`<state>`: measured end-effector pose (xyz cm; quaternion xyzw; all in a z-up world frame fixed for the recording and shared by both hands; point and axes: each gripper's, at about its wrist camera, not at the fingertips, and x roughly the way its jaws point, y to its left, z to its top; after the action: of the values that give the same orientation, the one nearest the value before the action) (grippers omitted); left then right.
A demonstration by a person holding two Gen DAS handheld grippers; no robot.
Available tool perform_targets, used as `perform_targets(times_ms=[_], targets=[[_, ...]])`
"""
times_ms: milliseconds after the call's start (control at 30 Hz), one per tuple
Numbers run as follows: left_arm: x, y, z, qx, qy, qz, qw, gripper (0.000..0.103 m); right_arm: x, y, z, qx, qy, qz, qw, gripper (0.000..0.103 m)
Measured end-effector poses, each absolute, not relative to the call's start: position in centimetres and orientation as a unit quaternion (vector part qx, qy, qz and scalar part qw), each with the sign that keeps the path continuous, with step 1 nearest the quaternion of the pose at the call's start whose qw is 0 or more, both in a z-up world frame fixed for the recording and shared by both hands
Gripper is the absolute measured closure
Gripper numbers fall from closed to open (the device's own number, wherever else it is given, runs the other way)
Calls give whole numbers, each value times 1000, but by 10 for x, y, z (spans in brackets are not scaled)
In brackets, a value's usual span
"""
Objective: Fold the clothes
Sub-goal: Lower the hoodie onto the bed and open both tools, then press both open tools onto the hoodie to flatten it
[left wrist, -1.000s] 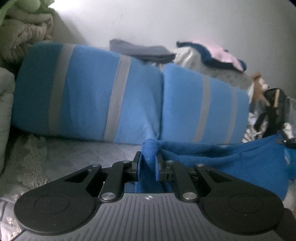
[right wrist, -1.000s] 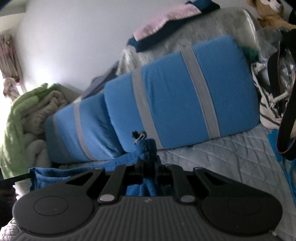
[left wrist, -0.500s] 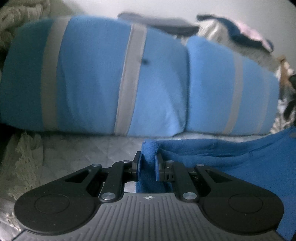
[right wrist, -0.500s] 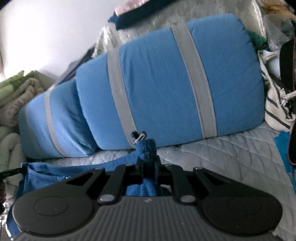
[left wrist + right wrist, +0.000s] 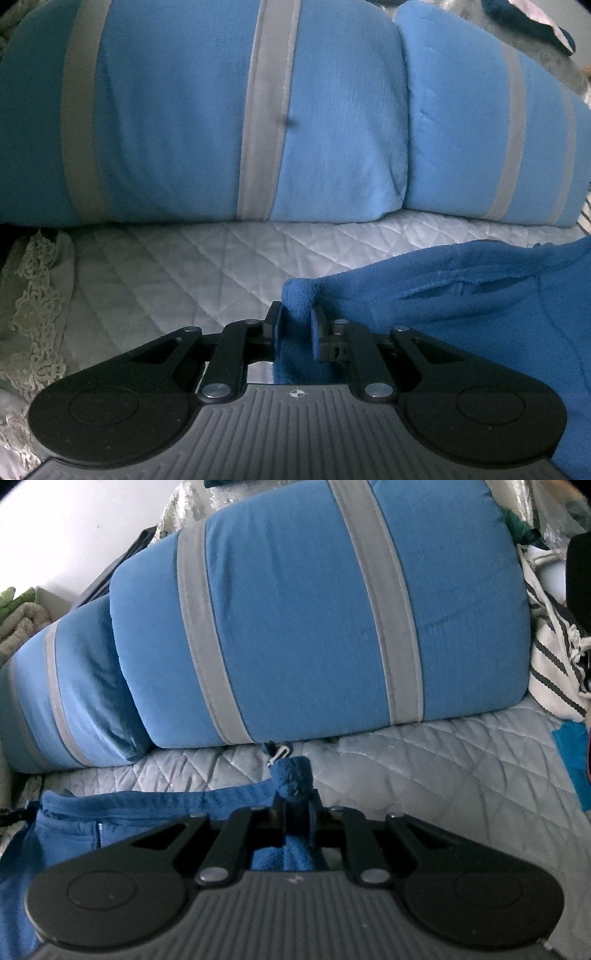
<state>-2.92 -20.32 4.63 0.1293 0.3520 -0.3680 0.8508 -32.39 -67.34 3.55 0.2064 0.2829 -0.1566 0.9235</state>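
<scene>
I have the blue fleece top (image 5: 461, 295) pinched in both claws. My left claw (image 5: 295, 328) is squeezed shut on a thick bunched corner of it, low in the middle of the left view. My right claw (image 5: 297, 812) is squeezed shut on another bunched corner, low in the middle of the right view, and a little white clip with a dark cord (image 5: 277, 751) pokes out above that bunch. The rest of the top hangs between the two claws and spreads down toward the lower right of the left view and the lower left of the right view.

I think a corner could slip out, because each claw holds only a small fat lump of soft cloth. If I pull the two claws too far apart, one lump may pop free and the top would drop in a heap. The clip and cord could also catch on something.

Just past the claws lies the quilted bed cover (image 5: 192, 266), pale and bare there. Two big blue pillows with grey stripes (image 5: 314, 620) fill the upper part of both views and block the way ahead. A striped bag (image 5: 550, 664) sits at the right edge, and a lacy cloth (image 5: 33, 306) lies at the left edge
</scene>
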Motion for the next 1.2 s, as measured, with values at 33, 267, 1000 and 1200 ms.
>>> perform_targets(times_ms=[33, 267, 1000, 1200], targets=[[-29, -203, 49, 128, 353, -367, 851, 82, -324, -672, 37, 202, 285, -158, 923, 90], [-37, -199, 79, 134, 330, -343, 869, 40, -325, -648, 60, 142, 300, -194, 923, 12], [-131, -179, 157, 186, 335, -343, 857, 0, -364, -568, 114, 49, 352, -209, 911, 0], [-159, -177, 172, 189, 373, -337, 843, 0, -376, -554, 122, 63, 397, -199, 894, 0]])
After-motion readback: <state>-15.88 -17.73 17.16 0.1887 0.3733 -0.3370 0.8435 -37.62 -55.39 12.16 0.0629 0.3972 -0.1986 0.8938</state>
